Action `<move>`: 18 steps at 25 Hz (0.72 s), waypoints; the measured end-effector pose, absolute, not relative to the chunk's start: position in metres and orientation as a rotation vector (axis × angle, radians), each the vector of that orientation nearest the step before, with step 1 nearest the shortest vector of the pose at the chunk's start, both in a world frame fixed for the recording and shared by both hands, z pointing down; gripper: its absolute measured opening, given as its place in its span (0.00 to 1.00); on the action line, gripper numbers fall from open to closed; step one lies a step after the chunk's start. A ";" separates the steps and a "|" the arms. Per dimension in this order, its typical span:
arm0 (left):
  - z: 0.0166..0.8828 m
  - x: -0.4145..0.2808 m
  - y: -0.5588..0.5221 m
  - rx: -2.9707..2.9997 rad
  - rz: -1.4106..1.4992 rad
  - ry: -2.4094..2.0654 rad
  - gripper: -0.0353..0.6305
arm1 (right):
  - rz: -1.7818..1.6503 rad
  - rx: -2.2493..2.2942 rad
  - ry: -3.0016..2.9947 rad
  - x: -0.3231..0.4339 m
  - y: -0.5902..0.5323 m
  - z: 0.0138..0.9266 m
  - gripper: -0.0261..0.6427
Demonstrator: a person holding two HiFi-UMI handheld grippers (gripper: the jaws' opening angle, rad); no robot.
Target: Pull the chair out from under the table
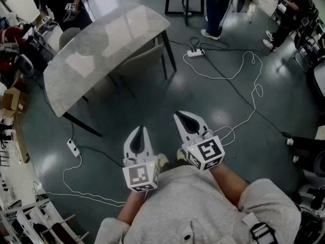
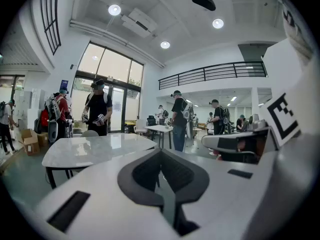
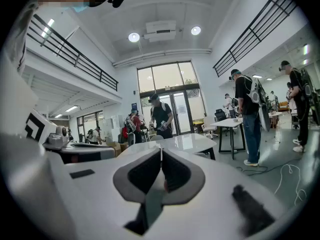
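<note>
2 claws: the left claw (image 1: pixel 140 130) and the right claw (image 1: pixel 179 117) are both sitting fully closed with nothing between the jaws, hovering side by side just in front of the person.
Gap to the work: both claws are hanging well apart from the chair, with open floor (image 1: pixel 167 93) lying between.
Chair's place: the chair (image 1: pixel 138 61) is sitting tucked under the near long edge of the tabletop (image 1: pixel 101 44), toward its right end.
Chair's look: it is showing a grey, gently curved backrest and thin dark legs. The seat is hiding under the slab, so its shape is only a guess.
Other chair: 1 more rounded grey chair back (image 1: pixel 68 34) is showing at the far side and is not the nearer target.
Weight and stiffness: the chair is looking like a stiff frame of moderate weight, probably sliding rather than needing a lift on this smooth floor.
Surface: the backrest is appearing padded or fabric-covered, so it is likely giving the pads a fair bite without slipping.
Where to take hold: the top edge of the backrest is offering the best grip, with 1 claw near each corner so the chair is coming out straight.
What the next move is asking: both claws are needing to open before reaching the backrest.
Risk: a one-sided pull is likely swinging a chair leg against the black table leg (image 1: pixel 169 52) just beside it.
</note>
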State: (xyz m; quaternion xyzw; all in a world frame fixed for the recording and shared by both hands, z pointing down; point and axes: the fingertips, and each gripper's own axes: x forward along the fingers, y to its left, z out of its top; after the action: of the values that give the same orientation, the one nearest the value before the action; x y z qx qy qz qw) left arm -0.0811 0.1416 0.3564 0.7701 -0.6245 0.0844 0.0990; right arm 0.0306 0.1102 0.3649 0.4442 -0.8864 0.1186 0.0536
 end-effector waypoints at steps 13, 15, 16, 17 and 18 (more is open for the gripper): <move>0.365 -0.095 0.121 2.271 0.219 -1.801 0.07 | 0.361 1.411 -2.671 0.032 0.109 0.369 0.08; 0.364 -0.098 0.120 2.268 0.221 -1.807 0.07 | 0.388 1.432 -2.676 0.033 0.110 0.369 0.08; 0.364 -0.099 0.121 2.269 0.224 -1.809 0.07 | 0.395 1.441 -2.680 0.033 0.111 0.369 0.08; 0.364 -0.101 0.121 2.272 0.226 -1.810 0.07 | 0.396 1.446 -2.682 0.032 0.112 0.369 0.08; 0.364 -0.103 0.122 2.276 0.228 -1.811 0.07 | 0.394 1.447 -2.681 0.031 0.113 0.369 0.08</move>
State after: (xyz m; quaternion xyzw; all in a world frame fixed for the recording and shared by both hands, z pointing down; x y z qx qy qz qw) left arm -0.1026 0.1220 0.3640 0.7751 -0.6169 0.0777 0.1119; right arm 0.0306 0.1127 0.3686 0.4709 -0.8721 0.1283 0.0348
